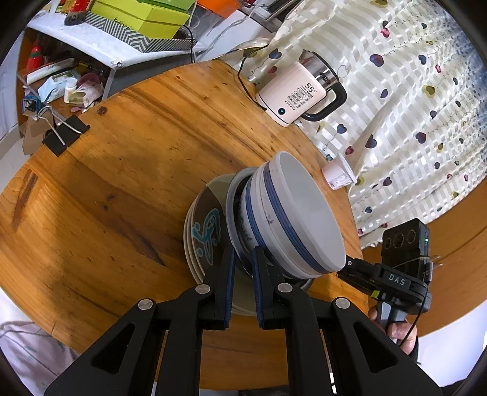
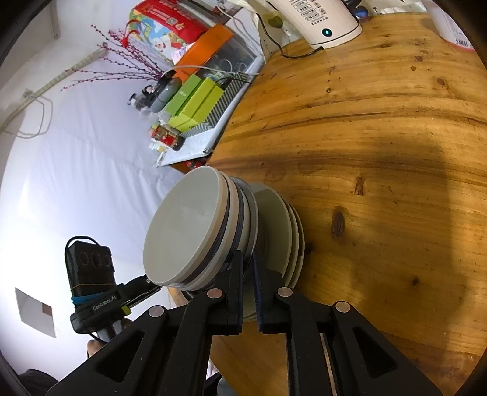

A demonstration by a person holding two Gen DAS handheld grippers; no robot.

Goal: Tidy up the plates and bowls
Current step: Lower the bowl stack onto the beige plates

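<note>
A stack of plates (image 1: 202, 231) stands on the round wooden table (image 1: 121, 170), with nested blue-striped bowls (image 1: 292, 213) on top. The top plate has a blue pattern. My left gripper (image 1: 243, 259) is shut on the rim of a plate in the stack, from one side. My right gripper (image 2: 248, 268) is shut on the plate rim (image 2: 274, 231) from the opposite side, below the bowls (image 2: 194, 234). Each gripper shows in the other's view: the right one (image 1: 395, 274), the left one (image 2: 100, 292).
A white electric kettle (image 1: 301, 91) with its cord stands at the table's far edge, and a small white cup (image 1: 339, 175) lies beside it. A black binder clip (image 1: 65, 134) sits at the table edge. A cluttered shelf with green boxes (image 1: 143, 18) stands beyond. A heart-pattern cloth (image 1: 411, 106) hangs behind.
</note>
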